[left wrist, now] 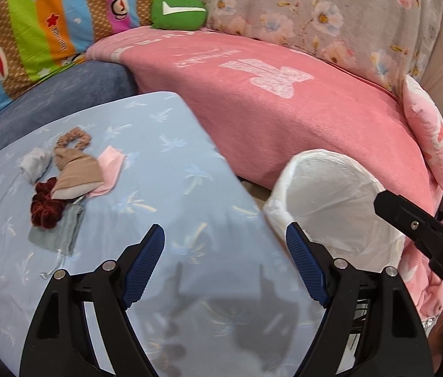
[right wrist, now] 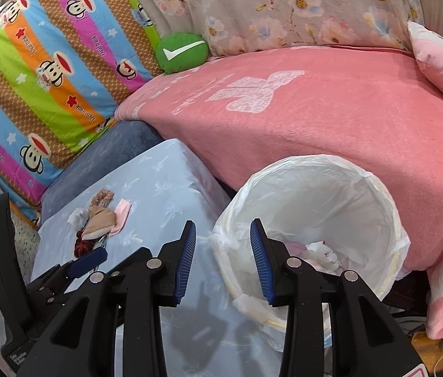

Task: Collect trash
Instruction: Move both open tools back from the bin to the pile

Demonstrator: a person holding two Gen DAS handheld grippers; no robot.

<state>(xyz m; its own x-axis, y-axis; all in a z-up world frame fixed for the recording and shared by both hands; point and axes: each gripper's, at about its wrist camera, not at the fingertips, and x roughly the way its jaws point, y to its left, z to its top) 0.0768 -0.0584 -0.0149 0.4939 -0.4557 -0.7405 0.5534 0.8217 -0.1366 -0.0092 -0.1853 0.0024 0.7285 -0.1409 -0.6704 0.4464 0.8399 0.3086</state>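
Left wrist view. The left gripper [left wrist: 224,238] is spread wide and holds nothing; its ribbed blue pads [left wrist: 144,267] hang above a smooth pale-blue sheet [left wrist: 171,157] printed with small palm shapes, touching nothing. Ahead and to the left of the fingers, well apart from them, lies a pile of scraps [left wrist: 67,182]: a tan knitted piece, a pink flat piece, a grey-white wad, a dark red ruffled ring and a grey cloth piece, all overlapping. Just right of the right-hand pad stands a round bin [left wrist: 337,194] lined with a thin crinkled white bag. The tip of the right gripper [left wrist: 385,202] reaches over the bin's far rim. Beyond the bin lies a fuzzy pink blanket [left wrist: 284,110]. The sheet between the fingers and the pile is bare.

Right wrist view. The right gripper [right wrist: 223,226] stands moderately open and empty, over the edge of the sheet [right wrist: 165,176] where it meets the bin [right wrist: 315,194]. Crumpled white and pink pieces lie at the bin's bottom. The left gripper [right wrist: 86,259] shows low on the left, near the pile of scraps [right wrist: 99,220]. A green round cushion [right wrist: 181,51] sits far ahead.
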